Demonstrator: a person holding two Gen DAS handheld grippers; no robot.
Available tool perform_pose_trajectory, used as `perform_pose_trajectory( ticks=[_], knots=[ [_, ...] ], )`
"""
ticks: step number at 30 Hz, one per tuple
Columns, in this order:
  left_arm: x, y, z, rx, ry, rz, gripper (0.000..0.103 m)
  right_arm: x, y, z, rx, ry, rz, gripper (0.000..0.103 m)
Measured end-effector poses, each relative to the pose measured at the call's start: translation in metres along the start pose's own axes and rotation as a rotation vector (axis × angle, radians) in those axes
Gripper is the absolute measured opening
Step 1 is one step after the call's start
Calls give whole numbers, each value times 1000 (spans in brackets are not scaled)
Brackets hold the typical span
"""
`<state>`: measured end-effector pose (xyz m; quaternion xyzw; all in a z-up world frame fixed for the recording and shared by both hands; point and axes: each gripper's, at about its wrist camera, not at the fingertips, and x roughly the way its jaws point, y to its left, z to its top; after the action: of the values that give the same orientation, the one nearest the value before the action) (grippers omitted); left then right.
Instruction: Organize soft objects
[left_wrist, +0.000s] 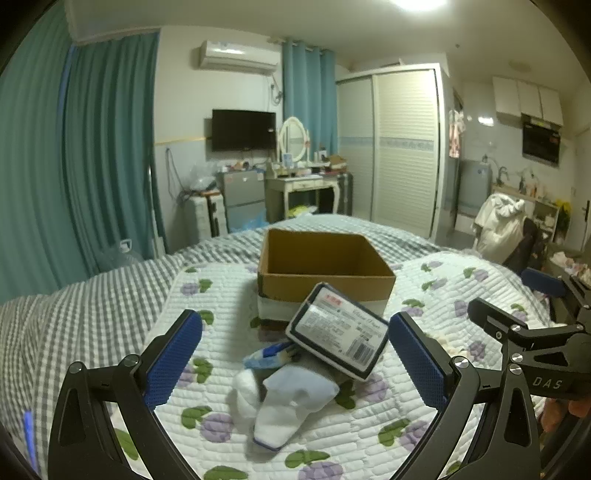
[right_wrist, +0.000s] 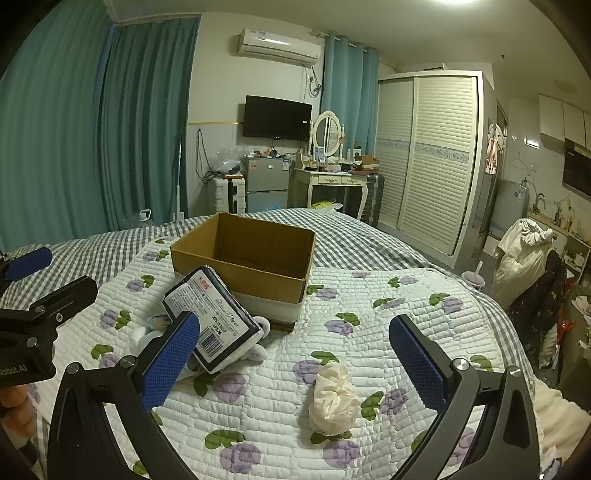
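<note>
An open cardboard box (left_wrist: 325, 266) (right_wrist: 247, 254) stands on the floral quilt (left_wrist: 221, 295) (right_wrist: 369, 314). A dark-edged tissue pack (left_wrist: 338, 330) (right_wrist: 212, 317) leans against the box front, over a small heap of socks (left_wrist: 291, 402) in white and light blue. My left gripper (left_wrist: 295, 354) hangs open above the quilt with the socks and tissue pack between its blue pads. My right gripper (right_wrist: 295, 358) is open too, and a cream scrunchie (right_wrist: 334, 398) lies on the quilt between its fingers, nearer the camera. Each gripper shows at the edge of the other's view.
The quilt covers a bed with a grey checked sheet (left_wrist: 92, 295). Beyond the bed stand a small fridge (right_wrist: 266, 184), a dressing table with an oval mirror (right_wrist: 328, 173) and a white louvred wardrobe (right_wrist: 432, 158). Teal curtains (left_wrist: 74, 147) hang at the left. A chair piled with clothes (right_wrist: 524, 254) stands right.
</note>
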<state>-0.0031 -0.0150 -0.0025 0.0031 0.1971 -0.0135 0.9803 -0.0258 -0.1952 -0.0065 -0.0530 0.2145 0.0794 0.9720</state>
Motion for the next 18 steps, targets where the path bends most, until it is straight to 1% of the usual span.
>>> perform_pose_trajectory(
  ticks=[6, 10, 13, 14, 16, 18],
  knots=[
    [-13, -6, 4, -7, -10, -15, 103, -15, -6, 4, -19, -2, -2, 103],
    [-18, -6, -1, -22, 5, -26, 103, -26, -14, 1, -29, 12, -4, 103],
    [-12, -4, -11, -28, 41, -22, 103, -22, -22, -8, -31, 52, 3, 103],
    [-6, -2, -19, -29, 66, -11, 103, -18, -25, -12, -29, 69, 4, 103],
    [3, 0, -30, -29, 96, -5, 103, -5, -30, -25, -29, 121, -6, 103],
    [18, 2, -46, -29, 147, 3, 102, 16, -32, -40, -26, 178, -12, 102]
  ],
)
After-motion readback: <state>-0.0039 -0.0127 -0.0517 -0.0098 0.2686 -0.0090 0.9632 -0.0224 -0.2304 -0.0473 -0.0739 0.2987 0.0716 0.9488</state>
